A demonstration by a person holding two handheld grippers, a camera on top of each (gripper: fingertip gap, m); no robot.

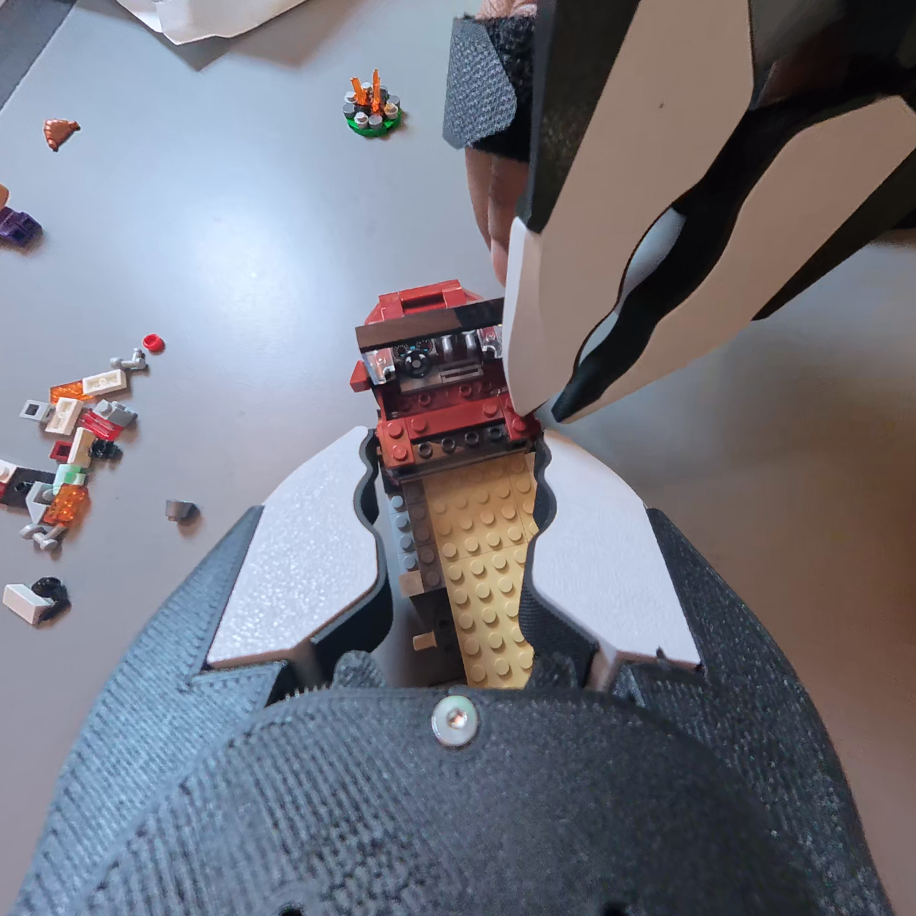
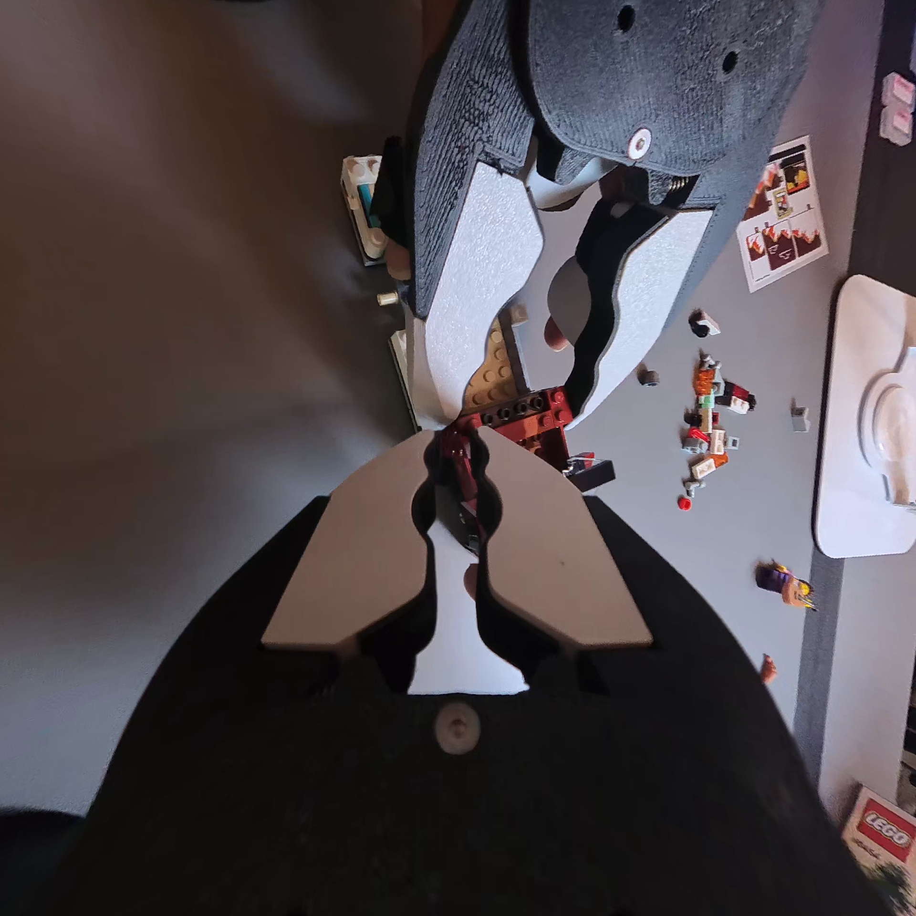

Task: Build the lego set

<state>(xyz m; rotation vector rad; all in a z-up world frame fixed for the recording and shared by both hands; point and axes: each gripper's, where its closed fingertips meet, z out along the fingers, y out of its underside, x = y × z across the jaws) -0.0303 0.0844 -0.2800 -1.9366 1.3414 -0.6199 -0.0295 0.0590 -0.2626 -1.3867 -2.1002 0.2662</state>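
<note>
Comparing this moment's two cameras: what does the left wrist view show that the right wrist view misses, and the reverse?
Left wrist view only: the truck's cab interior with its steering wheel, and a small campfire build on a green round plate.

Right wrist view only: a sticker sheet, a white tray, a printed box, and a dark red panel between the right gripper's fingers.

Both: the dark red brick truck with its tan studded bed, gripped by the left gripper, and the loose brick pile on the grey table.
</note>
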